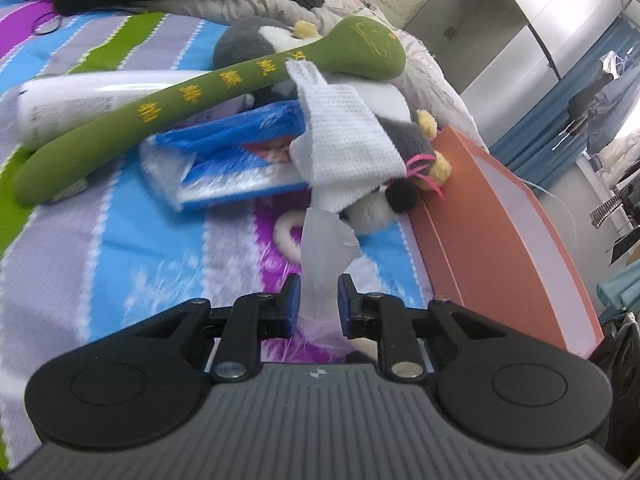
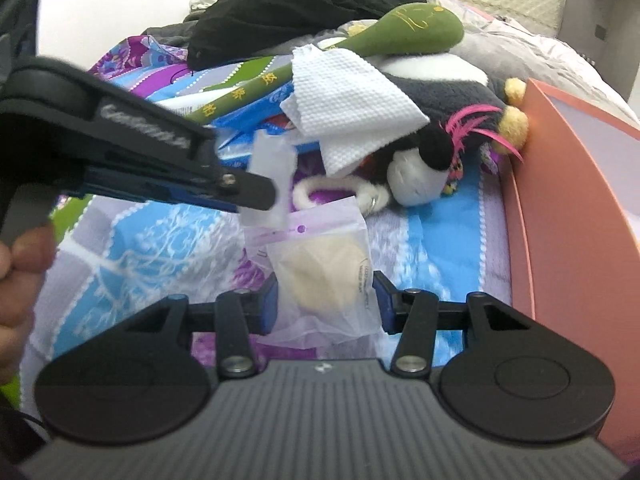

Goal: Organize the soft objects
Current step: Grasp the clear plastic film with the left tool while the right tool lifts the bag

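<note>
A clear zip bag with a cream puff inside sits between the pads of my right gripper, which is shut on it just above the striped bedspread. My left gripper is shut on a translucent white flap. In the right wrist view the left gripper comes in from the left and the flap stands right above the bag's purple zip; it looks like the bag's top. Behind lie a green plush stick, a white waffle cloth and a grey-and-white plush toy.
An orange box stands along the right, touching the plush toy. A blue packet, a white tube and a fluffy white ring lie on the bedspread. A black garment is heaped at the back. A hand grips the left tool.
</note>
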Tool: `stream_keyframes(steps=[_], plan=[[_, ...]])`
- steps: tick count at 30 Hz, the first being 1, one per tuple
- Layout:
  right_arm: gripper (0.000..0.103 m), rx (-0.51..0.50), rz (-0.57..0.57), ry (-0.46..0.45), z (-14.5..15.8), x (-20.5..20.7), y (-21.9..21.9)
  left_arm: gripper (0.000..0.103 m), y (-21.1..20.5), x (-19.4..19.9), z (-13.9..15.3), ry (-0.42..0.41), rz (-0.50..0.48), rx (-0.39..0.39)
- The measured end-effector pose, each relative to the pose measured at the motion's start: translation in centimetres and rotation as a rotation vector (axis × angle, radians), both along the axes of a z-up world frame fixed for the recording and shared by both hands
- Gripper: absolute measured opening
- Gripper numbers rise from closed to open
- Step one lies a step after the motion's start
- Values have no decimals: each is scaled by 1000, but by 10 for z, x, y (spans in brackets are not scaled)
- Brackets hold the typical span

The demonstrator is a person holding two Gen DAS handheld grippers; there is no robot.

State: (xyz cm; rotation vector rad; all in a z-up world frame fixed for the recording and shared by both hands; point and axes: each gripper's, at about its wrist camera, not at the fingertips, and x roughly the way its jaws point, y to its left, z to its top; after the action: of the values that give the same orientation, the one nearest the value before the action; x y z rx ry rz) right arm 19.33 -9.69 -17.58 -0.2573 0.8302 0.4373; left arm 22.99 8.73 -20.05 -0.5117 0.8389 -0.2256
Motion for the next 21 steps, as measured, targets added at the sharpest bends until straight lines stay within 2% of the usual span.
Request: stream_keyframes(steps=[10,14,17,18,21], plan=[[51,64,-118,75,16,-36,-20,24,8,-64,7,92,10,7],[52,62,-147,112,9,-42,-25,25,7,-74,1,124,5,22],[55,66,-160,142,5,-42,-28,29,4,-73,-4,145,10,53],[59,61,-161,141,5,-42,-28,29,3,-72,-5,148,13,58],[63,41,-169,119,8,-42,-29,40,4,-70,-7,141,13,39]])
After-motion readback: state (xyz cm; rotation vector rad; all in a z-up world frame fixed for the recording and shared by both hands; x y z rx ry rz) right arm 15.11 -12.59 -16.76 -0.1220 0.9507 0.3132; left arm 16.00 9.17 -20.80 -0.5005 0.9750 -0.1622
